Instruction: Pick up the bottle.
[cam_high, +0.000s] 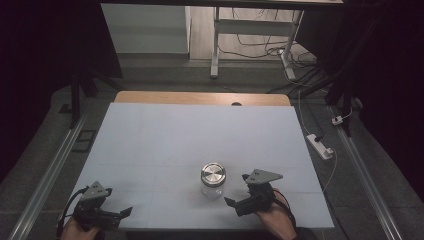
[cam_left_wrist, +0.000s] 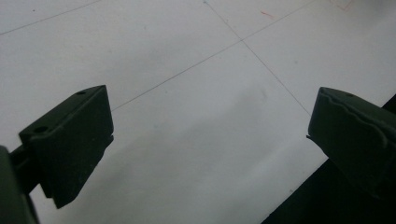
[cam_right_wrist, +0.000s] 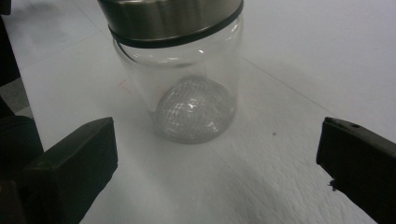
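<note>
Both grippers wide apart at the near edge, jar just ahead.
The left gripper (cam_high: 117, 214) hovers low over the white table (cam_high: 165, 145), jaws spread, holding nothing; the right gripper (cam_high: 239, 192), jaws also spread, sits just beside the upright, metal-lidded glass jar (cam_high: 213, 180), not touching it.
</note>
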